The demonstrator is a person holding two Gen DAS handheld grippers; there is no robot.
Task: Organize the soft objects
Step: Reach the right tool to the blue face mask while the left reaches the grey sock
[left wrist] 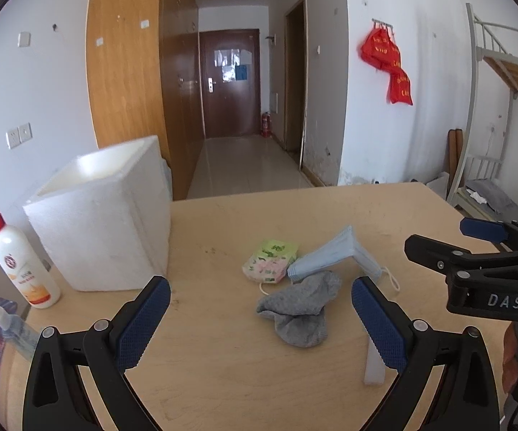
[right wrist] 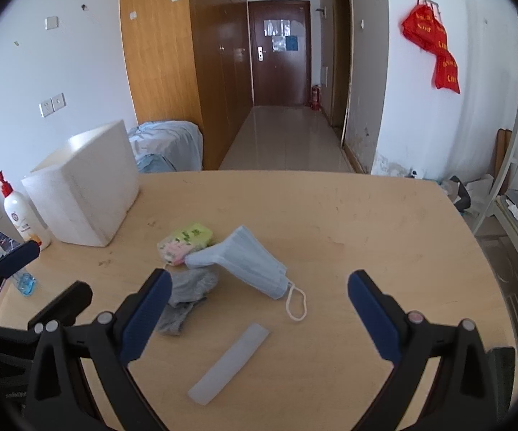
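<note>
My left gripper (left wrist: 260,318) hangs over the table (left wrist: 223,377) with its blue-padded jaws spread wide and nothing between them. Just ahead at twelve o'clock lies a crumpled grey sock (left wrist: 300,309); beyond it, touching, a stack of pale blue face masks (left wrist: 334,255) and a small green-and-pink tissue pack (left wrist: 271,260). A white strip (left wrist: 373,362) lies at three o'clock, partly behind the right pad. At ten o'clock stands an open white foam box (left wrist: 104,219), with a red-topped pump bottle (left wrist: 20,262) beside it at nine. The right gripper (left wrist: 449,240) comes in at two o'clock, jaws apart.
</note>
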